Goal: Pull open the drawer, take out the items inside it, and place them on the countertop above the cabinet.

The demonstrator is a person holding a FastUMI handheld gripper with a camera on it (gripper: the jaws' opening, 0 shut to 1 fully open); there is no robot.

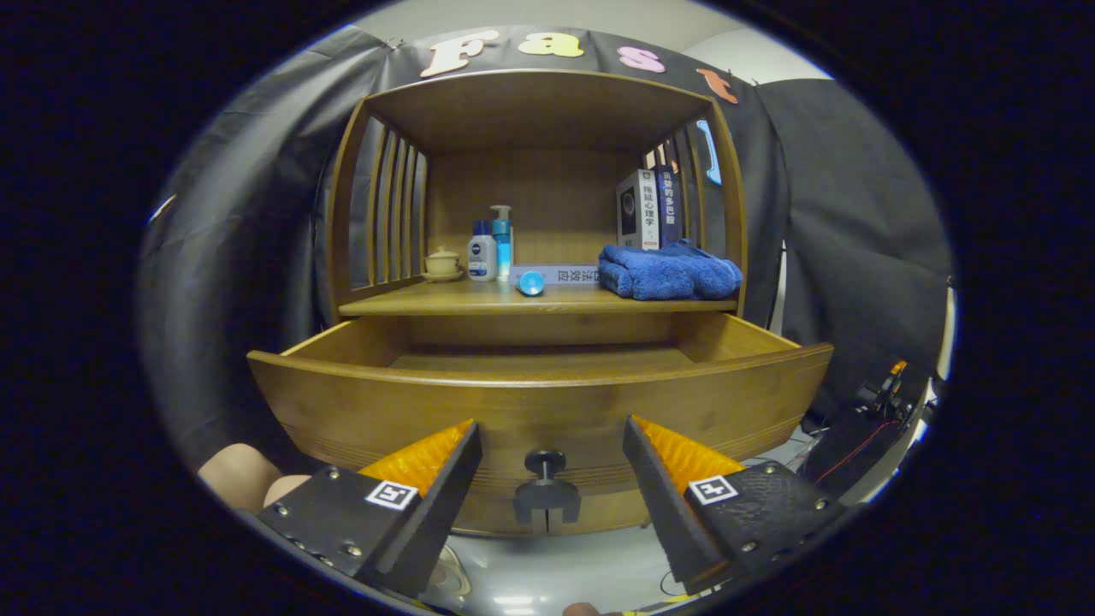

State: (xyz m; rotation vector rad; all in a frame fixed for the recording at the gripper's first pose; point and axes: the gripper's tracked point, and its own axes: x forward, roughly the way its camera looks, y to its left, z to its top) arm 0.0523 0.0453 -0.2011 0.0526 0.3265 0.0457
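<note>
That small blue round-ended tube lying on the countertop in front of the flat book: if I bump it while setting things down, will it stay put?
Probably not. The blue tube lies on its side with a round end facing out, so it may roll along the smooth countertop. It looks small and light, so a nudge could shift it. The gripper is open, either side of the drawer knob.

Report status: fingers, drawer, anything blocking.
Gripper fingers open, straddling the round dark knob, not touching it. Curved wooden drawer pulled open; its inside mostly hidden behind the front. Folded blue towel sits on the wooden countertop. Nothing blocking.
</note>
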